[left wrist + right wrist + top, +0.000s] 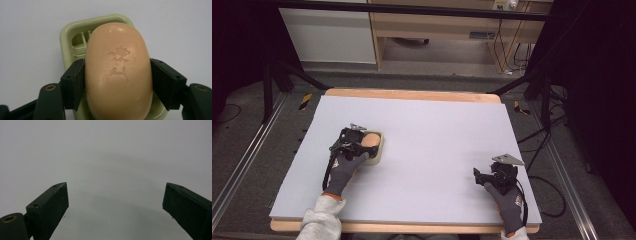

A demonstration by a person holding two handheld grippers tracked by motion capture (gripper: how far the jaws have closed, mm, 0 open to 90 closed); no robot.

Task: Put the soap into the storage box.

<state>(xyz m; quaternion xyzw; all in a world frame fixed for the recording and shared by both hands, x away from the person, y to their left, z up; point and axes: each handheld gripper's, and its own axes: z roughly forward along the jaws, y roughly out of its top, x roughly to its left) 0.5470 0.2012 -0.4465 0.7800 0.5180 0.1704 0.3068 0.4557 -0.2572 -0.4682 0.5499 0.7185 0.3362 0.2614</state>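
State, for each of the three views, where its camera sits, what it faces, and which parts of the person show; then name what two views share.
High view: above the person's side, facing forward and down on the table; gloved hands, both grippers.
Left gripper view: on the left gripper, facing soap over a dish; its fingers press the soap.
Right gripper view: on the right gripper, facing bare table; fingers apart.
Shared: soap and dish, high and left gripper views.

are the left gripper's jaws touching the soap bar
Touching. The left gripper view shows the left gripper with both black jaws pressed flat against the sides of the soap bar, no gap visible, above the green soap dish.
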